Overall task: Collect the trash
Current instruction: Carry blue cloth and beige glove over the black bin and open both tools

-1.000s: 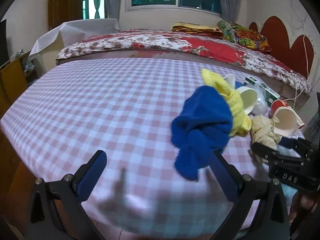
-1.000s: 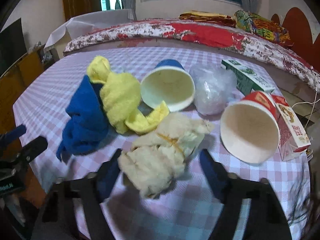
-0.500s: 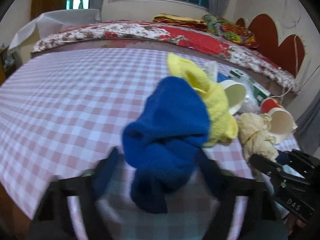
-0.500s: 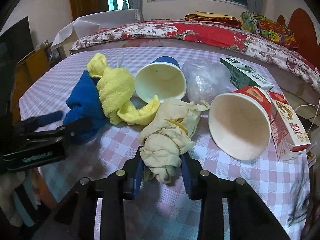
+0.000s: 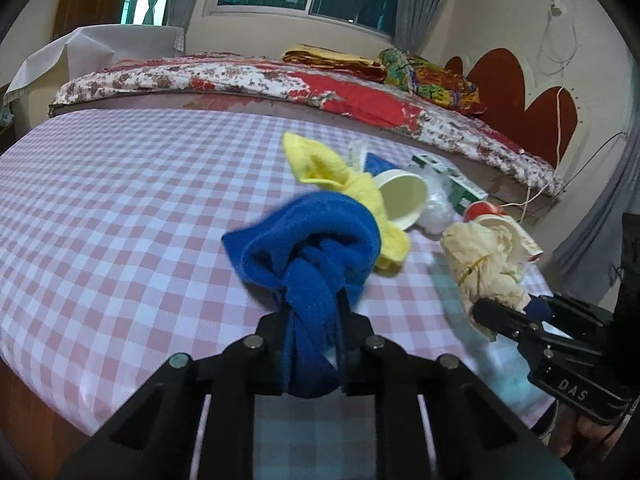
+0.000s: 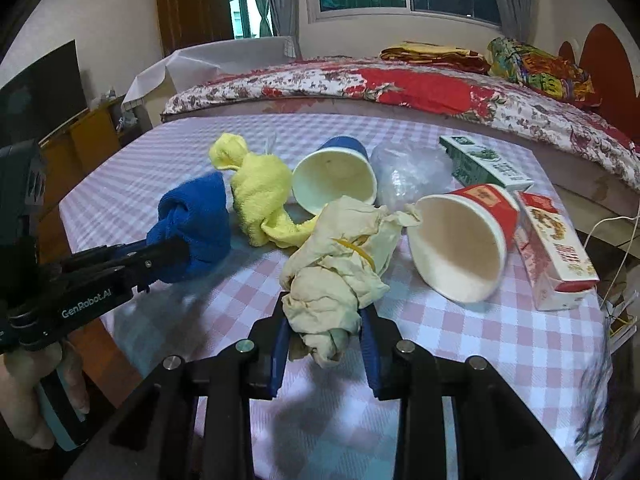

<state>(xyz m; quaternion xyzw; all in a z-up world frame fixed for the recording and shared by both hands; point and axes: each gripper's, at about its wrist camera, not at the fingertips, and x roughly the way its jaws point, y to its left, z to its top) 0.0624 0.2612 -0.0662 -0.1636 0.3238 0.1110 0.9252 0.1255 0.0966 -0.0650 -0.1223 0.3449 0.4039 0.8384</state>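
My left gripper (image 5: pixel 312 308) is shut on the near end of a knotted blue cloth (image 5: pixel 312 236), whose bulk rises just beyond the fingertips. In the right wrist view the same gripper (image 6: pixel 172 256) comes in from the left, clamped on the blue cloth (image 6: pixel 196 216). The right gripper (image 6: pixel 324 320) is shut on the near end of a crumpled cream cloth (image 6: pixel 340 264) tied with a yellow band. From the left wrist view that cream cloth (image 5: pixel 484 256) sticks up out of the right gripper (image 5: pixel 504 316). Both sit above the pink checked table (image 6: pixel 440 340).
Behind the held cloths lie a yellow cloth (image 6: pixel 262 192), a blue paper cup (image 6: pixel 336 180) on its side, a clear plastic bag (image 6: pixel 408 172), a red paper cup (image 6: pixel 460 240), a green carton (image 6: pixel 484 164) and a red carton (image 6: pixel 556 256). A bed (image 6: pixel 400 80) stands beyond the table.
The left gripper went from wide open to clamped on the blue cloth. The right gripper closed on the cream cloth and tilted it up off the table.
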